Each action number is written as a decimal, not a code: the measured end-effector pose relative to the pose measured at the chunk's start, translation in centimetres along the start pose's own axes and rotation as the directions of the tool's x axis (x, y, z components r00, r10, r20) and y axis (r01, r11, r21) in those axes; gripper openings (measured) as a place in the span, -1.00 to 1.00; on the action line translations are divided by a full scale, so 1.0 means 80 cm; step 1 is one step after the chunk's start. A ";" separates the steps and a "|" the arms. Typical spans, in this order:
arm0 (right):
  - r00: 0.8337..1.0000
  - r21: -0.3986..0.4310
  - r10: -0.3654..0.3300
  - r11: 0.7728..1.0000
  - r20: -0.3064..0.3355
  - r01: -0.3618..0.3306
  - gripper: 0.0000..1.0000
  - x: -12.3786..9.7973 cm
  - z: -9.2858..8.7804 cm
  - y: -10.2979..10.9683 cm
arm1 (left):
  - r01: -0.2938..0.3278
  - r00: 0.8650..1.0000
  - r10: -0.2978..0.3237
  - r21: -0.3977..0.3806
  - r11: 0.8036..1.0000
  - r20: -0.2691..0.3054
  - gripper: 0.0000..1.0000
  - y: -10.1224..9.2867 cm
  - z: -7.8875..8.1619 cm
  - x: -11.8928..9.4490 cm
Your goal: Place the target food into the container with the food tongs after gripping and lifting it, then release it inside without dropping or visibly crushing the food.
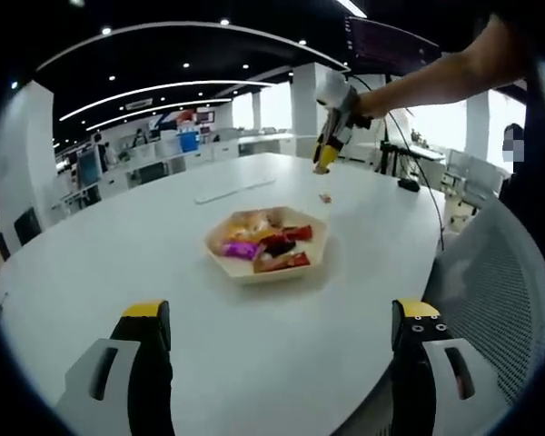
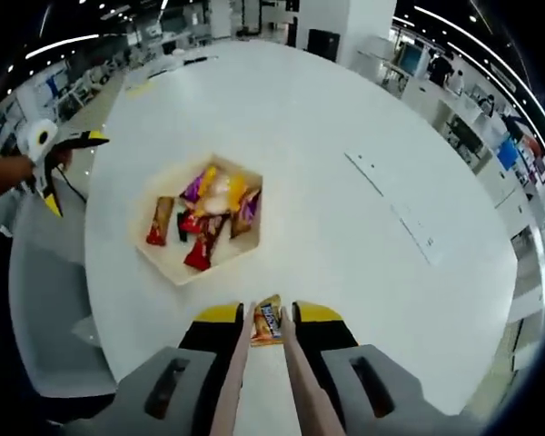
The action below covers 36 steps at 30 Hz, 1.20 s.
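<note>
small orange foil-wrapped snack [image 2: 268, 323] pinched between pale tong arms [image 2: 295, 381] squeezed by the right hand-held gripper [image 2: 266, 320], above the white worktop [image 2: 345, 118], short of the hexagonal cream tray [image 2: 173, 263]; judged light, crushable, slippery; left hand-held gripper [image 1: 280, 320] spread, empty

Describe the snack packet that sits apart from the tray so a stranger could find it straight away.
Start at the big white oval table and find the pale hexagonal tray of mixed wrapped snacks. From there look toward the right gripper, whose tongs close around a small orange snack packet. It is the lone packet outside the tray, orange with a dark label.
</note>
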State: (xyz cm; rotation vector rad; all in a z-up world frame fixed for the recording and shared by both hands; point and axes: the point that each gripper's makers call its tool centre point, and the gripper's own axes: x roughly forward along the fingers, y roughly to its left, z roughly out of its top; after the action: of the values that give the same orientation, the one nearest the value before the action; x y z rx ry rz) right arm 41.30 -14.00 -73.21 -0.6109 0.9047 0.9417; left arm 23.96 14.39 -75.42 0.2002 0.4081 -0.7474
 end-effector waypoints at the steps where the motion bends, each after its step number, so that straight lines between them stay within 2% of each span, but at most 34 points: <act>1: 1.000 0.002 0.002 1.000 0.001 -0.002 -0.60 0.000 0.001 0.000 | -0.001 1.000 0.001 -0.001 1.000 0.000 0.97 0.000 0.000 -0.001; 36: 0.998 -0.100 0.055 0.994 0.033 -0.051 -0.59 0.022 0.066 0.043 | -0.015 1.000 0.015 -0.011 1.000 0.008 0.96 0.004 0.002 -0.003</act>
State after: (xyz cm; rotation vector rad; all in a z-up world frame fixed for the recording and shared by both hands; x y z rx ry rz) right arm 40.77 -7.56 -72.30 -0.6549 0.8496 1.0470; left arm 24.10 14.72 -75.15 0.1896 0.4028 -0.7311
